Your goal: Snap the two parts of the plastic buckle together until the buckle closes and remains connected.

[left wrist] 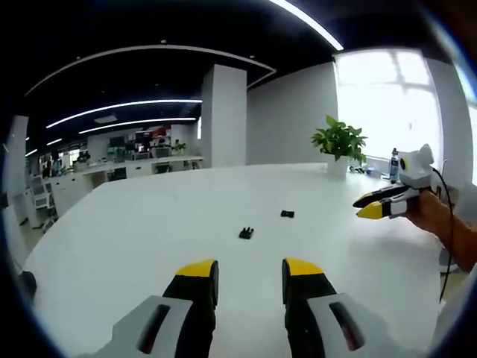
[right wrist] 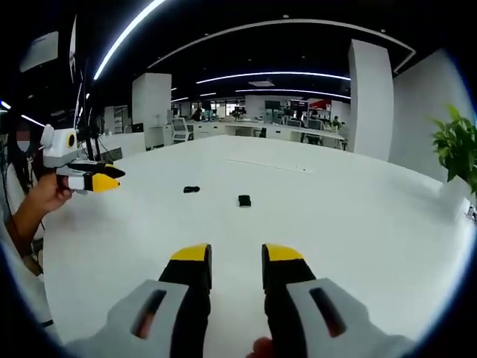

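Two small black buckle parts lie apart on the white table (left wrist: 134, 224). In the left gripper view one part (left wrist: 246, 233) lies just ahead of my left gripper (left wrist: 250, 268), and the other part (left wrist: 287, 214) is further off to the right. My left gripper is open and holds nothing. My right gripper (left wrist: 370, 206) hovers above the table at the right, held by a hand (left wrist: 432, 212). In the right gripper view both parts (right wrist: 191, 189) (right wrist: 244, 201) lie well beyond my open, empty right gripper (right wrist: 237, 253). My left gripper (right wrist: 104, 179) shows at the left.
A potted plant (left wrist: 339, 142) stands at the table's far edge near a bright window, with a bottle (left wrist: 393, 164) beside it. A white pillar (left wrist: 223, 115) and office desks lie beyond the table. The plant (right wrist: 455, 149) also shows at the right of the right gripper view.
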Action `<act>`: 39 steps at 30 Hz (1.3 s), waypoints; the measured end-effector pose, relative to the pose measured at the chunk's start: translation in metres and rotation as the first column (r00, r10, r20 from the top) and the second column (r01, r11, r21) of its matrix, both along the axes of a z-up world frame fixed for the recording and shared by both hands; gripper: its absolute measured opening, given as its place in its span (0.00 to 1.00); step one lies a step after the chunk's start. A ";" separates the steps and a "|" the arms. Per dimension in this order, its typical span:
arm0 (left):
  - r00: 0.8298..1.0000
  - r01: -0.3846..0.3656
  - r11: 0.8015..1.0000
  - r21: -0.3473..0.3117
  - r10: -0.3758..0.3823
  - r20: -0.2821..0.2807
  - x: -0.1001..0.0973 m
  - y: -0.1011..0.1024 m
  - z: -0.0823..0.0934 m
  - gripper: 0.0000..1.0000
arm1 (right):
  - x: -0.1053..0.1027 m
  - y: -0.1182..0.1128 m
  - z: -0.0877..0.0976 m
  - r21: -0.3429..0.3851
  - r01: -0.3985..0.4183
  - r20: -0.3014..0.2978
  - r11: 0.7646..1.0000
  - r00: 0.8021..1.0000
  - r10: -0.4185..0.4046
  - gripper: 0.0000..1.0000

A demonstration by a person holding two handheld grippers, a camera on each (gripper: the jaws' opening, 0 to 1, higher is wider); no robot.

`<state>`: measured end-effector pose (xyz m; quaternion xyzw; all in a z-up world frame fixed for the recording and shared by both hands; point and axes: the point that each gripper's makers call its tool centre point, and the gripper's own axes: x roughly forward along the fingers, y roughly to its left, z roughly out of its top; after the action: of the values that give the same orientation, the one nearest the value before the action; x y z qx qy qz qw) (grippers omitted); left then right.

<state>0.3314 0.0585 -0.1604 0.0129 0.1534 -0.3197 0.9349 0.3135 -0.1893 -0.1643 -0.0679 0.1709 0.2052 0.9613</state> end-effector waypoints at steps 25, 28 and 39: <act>1.000 0.021 1.000 0.011 -0.021 0.014 0.017 -0.008 0.011 0.33 | 0.027 -0.001 0.006 0.007 0.000 0.003 1.000 1.000 0.000 0.26; 1.000 0.019 1.000 0.011 -0.019 0.013 0.019 -0.009 0.010 0.33 | 0.029 -0.001 0.005 -0.005 0.000 0.001 1.000 1.000 0.000 0.26; 0.999 0.045 0.999 0.031 -0.045 0.004 0.029 -0.021 0.005 0.32 | 0.042 0.000 0.003 -0.016 -0.015 -0.015 1.000 1.000 0.015 0.27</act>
<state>0.3602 0.0379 -0.1554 0.0314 0.1557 -0.3382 0.9276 0.3555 -0.1889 -0.1615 -0.0754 0.1790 0.2115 0.9579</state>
